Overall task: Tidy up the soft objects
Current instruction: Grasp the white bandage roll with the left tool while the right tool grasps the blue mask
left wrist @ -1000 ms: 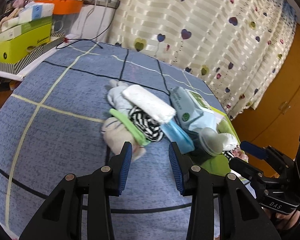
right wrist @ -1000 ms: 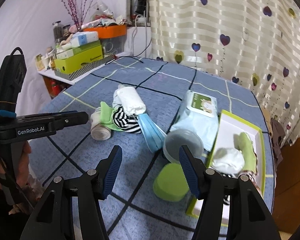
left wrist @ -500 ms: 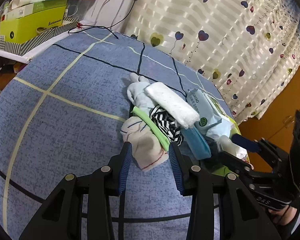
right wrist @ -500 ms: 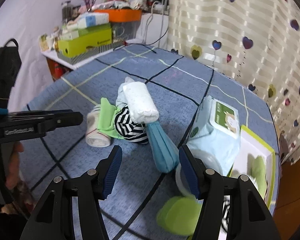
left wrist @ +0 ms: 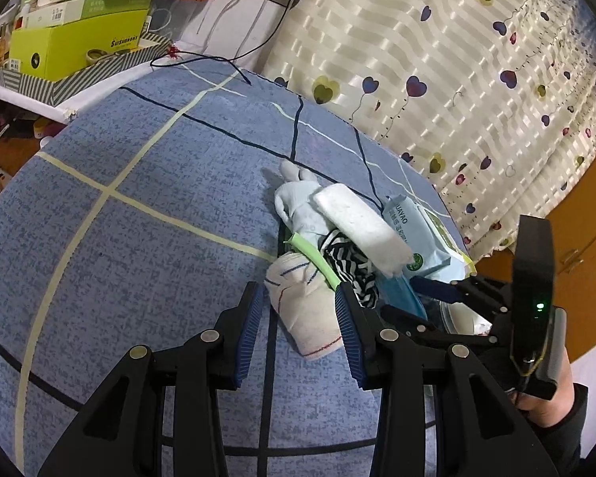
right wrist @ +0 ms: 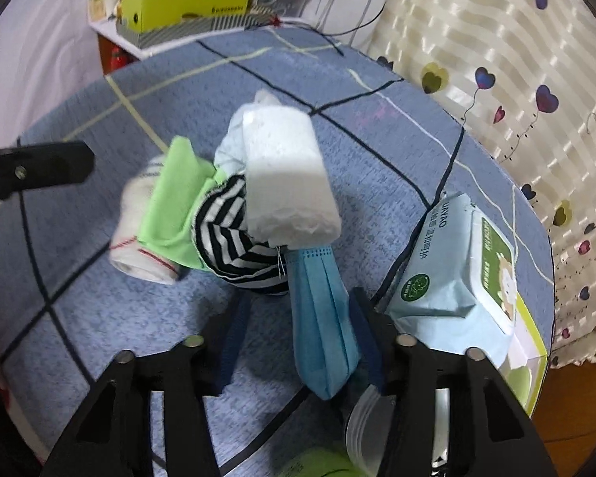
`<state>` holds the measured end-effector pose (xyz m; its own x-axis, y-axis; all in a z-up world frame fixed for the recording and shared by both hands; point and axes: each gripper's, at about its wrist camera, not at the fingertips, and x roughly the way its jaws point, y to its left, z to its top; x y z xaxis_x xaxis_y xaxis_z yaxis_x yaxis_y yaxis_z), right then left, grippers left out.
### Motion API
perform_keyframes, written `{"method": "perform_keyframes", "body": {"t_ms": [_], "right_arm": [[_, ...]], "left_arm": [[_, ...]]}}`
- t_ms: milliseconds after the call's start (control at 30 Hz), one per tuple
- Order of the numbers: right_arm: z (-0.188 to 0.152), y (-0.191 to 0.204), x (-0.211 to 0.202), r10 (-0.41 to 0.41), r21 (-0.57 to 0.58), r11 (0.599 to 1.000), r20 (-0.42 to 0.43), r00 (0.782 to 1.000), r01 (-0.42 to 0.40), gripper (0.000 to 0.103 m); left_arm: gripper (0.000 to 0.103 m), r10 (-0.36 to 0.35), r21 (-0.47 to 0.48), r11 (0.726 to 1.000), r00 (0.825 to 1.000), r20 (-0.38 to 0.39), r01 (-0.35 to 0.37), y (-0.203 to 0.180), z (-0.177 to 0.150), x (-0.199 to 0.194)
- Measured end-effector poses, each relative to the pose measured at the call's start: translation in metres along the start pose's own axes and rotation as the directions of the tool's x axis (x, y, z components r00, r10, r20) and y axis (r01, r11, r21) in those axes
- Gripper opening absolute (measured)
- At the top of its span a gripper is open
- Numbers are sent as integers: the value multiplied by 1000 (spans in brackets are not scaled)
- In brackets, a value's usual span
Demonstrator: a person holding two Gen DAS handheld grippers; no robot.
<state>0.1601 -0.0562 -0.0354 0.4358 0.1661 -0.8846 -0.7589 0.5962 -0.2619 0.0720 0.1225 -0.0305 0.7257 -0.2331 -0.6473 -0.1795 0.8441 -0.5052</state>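
Observation:
A pile of soft things lies on the blue checked tablecloth (left wrist: 139, 246): a rolled white sock with red stitching (left wrist: 308, 310) (right wrist: 139, 234), a green cloth (right wrist: 171, 214), a black-and-white striped sock (right wrist: 234, 246), a pale blue sock (left wrist: 302, 206), a white folded towel (left wrist: 361, 226) (right wrist: 286, 183) on top, and a blue face mask (right wrist: 322, 318). My left gripper (left wrist: 298, 322) is open, its pads on either side of the white sock. My right gripper (right wrist: 298, 334) is open around the face mask.
A pack of wet wipes (right wrist: 453, 274) lies right of the pile, beside a green-rimmed tray (right wrist: 532, 361). A clear round lid (right wrist: 369, 429) and a green lid (right wrist: 318, 465) sit near the right gripper. Boxes (left wrist: 79, 35) stand on a shelf at far left; a heart-patterned curtain hangs behind.
Both grippers moved forward toward the pile. The left now straddles the white sock; the right now straddles the blue face mask. Both stayed open.

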Motion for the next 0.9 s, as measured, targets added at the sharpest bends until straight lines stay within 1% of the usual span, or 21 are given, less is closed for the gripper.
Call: {"method": "perform_keyframes", "body": {"t_ms": [67,100,167,267,400,533,633,700,767,833,900], "right_arm": [[0,1,5,-18,-12,1000,-18,1000,17,31],[0,1,7,-24,-15,1000,-20,1000,23,29],[-1,-1,7,-31,-14,999,-20,999,30,14],[-4,-1,0,-23,-6,1000,0,1000,23,11],[-11,4,-17,-2,-1,1000,36,999,2,10],[-17,8,-36,18,18,1000,78,997,-20,10],[-20,10,-47,23,27,999,100,995,-26,10],[-21,10,-52,30,33,999,114,993,-34,10],[-22,10,-55,31,33,999,122,992,-35,10],[-22,10,-58,35,35,999,132,991,-40,10],[-23,10,-59,37,36,998,136,990,-42,10]], "left_arm": [[39,-3,-3,1000,1000,-3,3,2,0,1],[39,-5,-5,1000,1000,-4,5,2,0,1],[39,-11,-6,1000,1000,-4,11,3,0,2],[39,-18,-6,1000,1000,-7,18,2,0,2],[39,-26,-10,1000,999,-20,26,0,-3,6],[39,-23,-25,999,998,-64,21,-1,-8,17],[40,-40,-27,999,994,-99,38,-4,-13,24],[41,-48,-29,999,992,-113,45,-6,-16,29],[44,-43,-51,998,991,-127,37,-4,-16,36],[46,-68,-83,995,988,-136,57,-1,-16,41],[46,-76,-96,993,988,-138,63,0,-16,44]]}}
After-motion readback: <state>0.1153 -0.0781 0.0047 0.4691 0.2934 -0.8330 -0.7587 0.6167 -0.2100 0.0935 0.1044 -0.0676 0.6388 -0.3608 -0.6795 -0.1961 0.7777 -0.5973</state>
